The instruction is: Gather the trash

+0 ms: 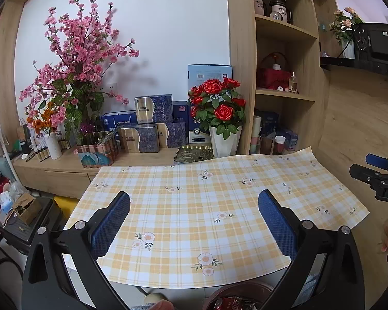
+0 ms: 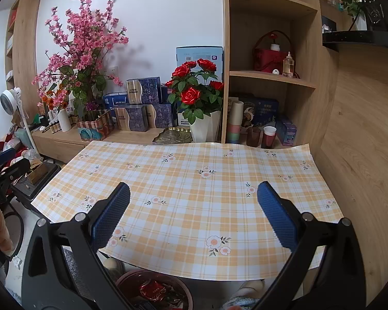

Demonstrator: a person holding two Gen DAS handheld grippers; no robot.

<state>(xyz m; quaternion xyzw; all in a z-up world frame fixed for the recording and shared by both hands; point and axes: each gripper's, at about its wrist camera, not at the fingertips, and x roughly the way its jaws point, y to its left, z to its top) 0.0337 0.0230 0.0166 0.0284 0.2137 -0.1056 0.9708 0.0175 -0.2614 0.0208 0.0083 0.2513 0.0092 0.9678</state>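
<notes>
A round brown trash bin (image 2: 155,292) stands on the floor below the near edge of the table and holds red wrappers (image 2: 152,290); it also shows in the left wrist view (image 1: 235,298). The table carries a yellow checked cloth with flowers (image 1: 194,206) (image 2: 194,193), and I see no loose trash on it. My left gripper (image 1: 194,222) is open and empty above the cloth's near half. My right gripper (image 2: 194,219) is open and empty above the cloth too. The right gripper shows at the right edge of the left wrist view (image 1: 380,178).
A low wooden shelf behind the table holds a red rose pot (image 2: 201,118), pink blossom arrangement (image 1: 77,77), blue boxes (image 1: 152,126) and a gold tray (image 2: 173,135). A tall shelf unit (image 2: 269,77) with cups stands back right. A black stool with a cardboard box (image 1: 25,211) stands left.
</notes>
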